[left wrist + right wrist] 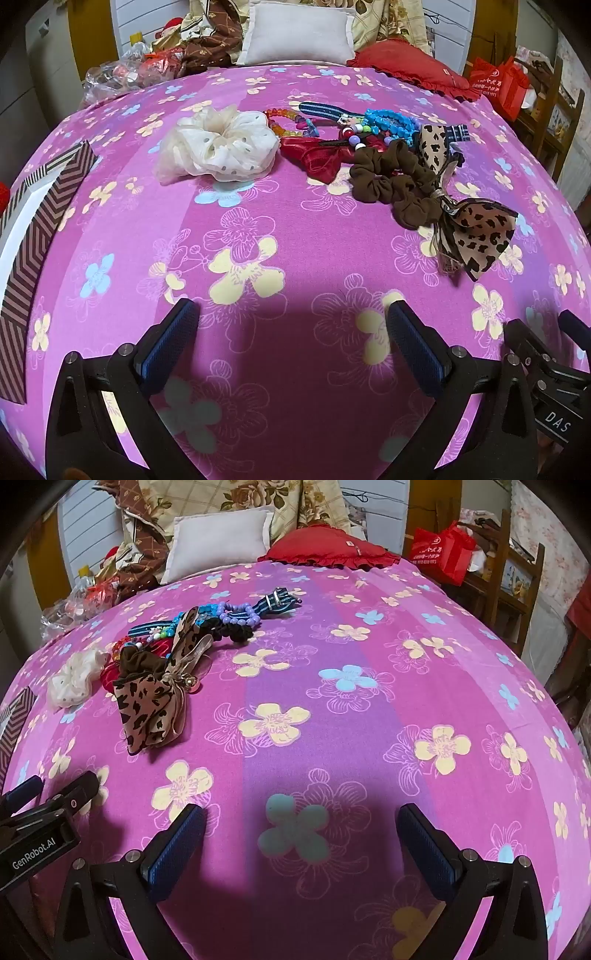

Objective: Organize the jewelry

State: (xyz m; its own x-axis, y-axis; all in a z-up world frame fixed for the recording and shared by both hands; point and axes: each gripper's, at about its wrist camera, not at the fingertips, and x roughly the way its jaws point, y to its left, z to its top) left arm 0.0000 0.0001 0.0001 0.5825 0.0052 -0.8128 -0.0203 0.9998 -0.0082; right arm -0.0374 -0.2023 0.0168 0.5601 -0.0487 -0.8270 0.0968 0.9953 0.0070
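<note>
A pile of hair accessories and bead bracelets lies on the pink flowered bedspread (258, 221). It holds a white scrunchie (218, 146), a red bow (317, 158), a brown scrunchie (395, 184), a leopard bow (476, 232), blue beads (391, 122) and orange beads (280, 118). The pile also shows in the right wrist view: leopard bow (147, 709), purple bead bracelet (236, 614), striped strap (277, 602). My left gripper (291, 332) is open and empty, well short of the pile. My right gripper (301, 834) is open and empty, to the right of the pile.
A striped box with a white inside (33, 214) lies at the left edge of the bed. Pillows (299, 31), a red cushion (413, 66) and bags of clutter (122, 74) sit at the head. A wooden chair with a red bag (443, 550) stands right.
</note>
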